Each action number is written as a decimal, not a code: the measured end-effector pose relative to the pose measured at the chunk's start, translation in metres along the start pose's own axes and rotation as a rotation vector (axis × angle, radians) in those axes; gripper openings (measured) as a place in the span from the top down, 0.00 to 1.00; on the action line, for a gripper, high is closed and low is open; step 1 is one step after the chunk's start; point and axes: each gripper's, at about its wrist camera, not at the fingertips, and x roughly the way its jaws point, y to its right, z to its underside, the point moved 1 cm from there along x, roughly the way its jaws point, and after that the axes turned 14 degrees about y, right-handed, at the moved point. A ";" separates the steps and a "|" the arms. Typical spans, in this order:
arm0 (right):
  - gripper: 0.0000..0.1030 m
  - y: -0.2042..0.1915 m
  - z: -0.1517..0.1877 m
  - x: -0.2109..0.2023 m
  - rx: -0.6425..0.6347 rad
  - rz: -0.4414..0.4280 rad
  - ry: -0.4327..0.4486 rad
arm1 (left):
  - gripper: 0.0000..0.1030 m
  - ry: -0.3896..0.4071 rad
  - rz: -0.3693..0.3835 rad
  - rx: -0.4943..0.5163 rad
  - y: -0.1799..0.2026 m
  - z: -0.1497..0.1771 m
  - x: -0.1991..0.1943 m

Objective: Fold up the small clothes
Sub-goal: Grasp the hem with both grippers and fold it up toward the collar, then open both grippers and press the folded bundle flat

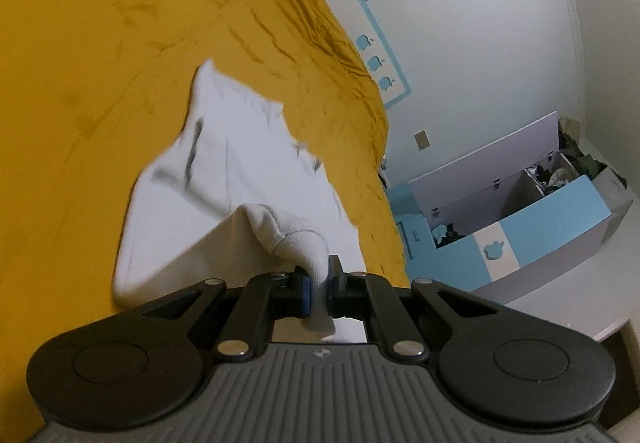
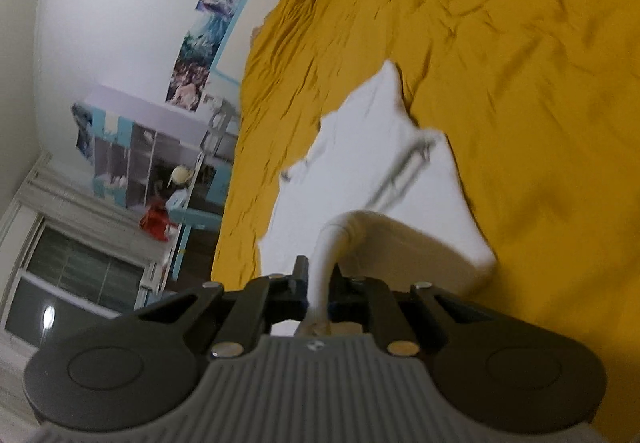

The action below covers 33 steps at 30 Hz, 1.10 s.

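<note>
The white garment (image 1: 224,171), a soft knit with thin grey stripes and a ribbed hem, lies spread on the bed's wrinkled mustard sheet (image 1: 80,83), near the bed's wall-side edge. The left claw (image 1: 319,285) is clamped on a bunched ribbed fold of it. The right claw (image 2: 319,285) pinches another raised, rolled edge of the garment (image 2: 360,171). Both black claws are narrow.
</note>
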 end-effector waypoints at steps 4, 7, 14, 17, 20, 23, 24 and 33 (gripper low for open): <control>0.97 -0.008 -0.036 0.058 0.024 0.013 0.035 | 0.93 -0.001 0.014 0.028 -0.002 -0.033 0.047; 0.97 -0.012 -0.059 0.107 0.036 0.020 0.054 | 0.93 0.009 0.017 0.023 -0.008 -0.055 0.085; 0.97 -0.008 -0.089 0.218 0.012 0.118 0.055 | 0.93 0.000 -0.041 -0.022 -0.037 -0.089 0.165; 0.97 -0.009 -0.097 0.257 -0.023 0.166 0.074 | 0.93 -0.015 -0.084 -0.013 -0.050 -0.101 0.198; 0.90 0.006 -0.099 0.287 -0.020 0.240 0.046 | 0.86 -0.066 -0.176 -0.041 -0.073 -0.110 0.225; 0.70 0.022 -0.104 0.293 0.043 0.322 0.070 | 0.86 -0.052 -0.269 -0.038 -0.084 -0.124 0.222; 0.70 0.024 -0.108 0.287 0.065 0.297 0.091 | 0.86 -0.017 -0.255 -0.024 -0.081 -0.130 0.212; 0.56 -0.013 -0.089 0.244 -0.137 0.084 0.110 | 0.77 -0.131 -0.107 0.210 -0.022 -0.084 0.178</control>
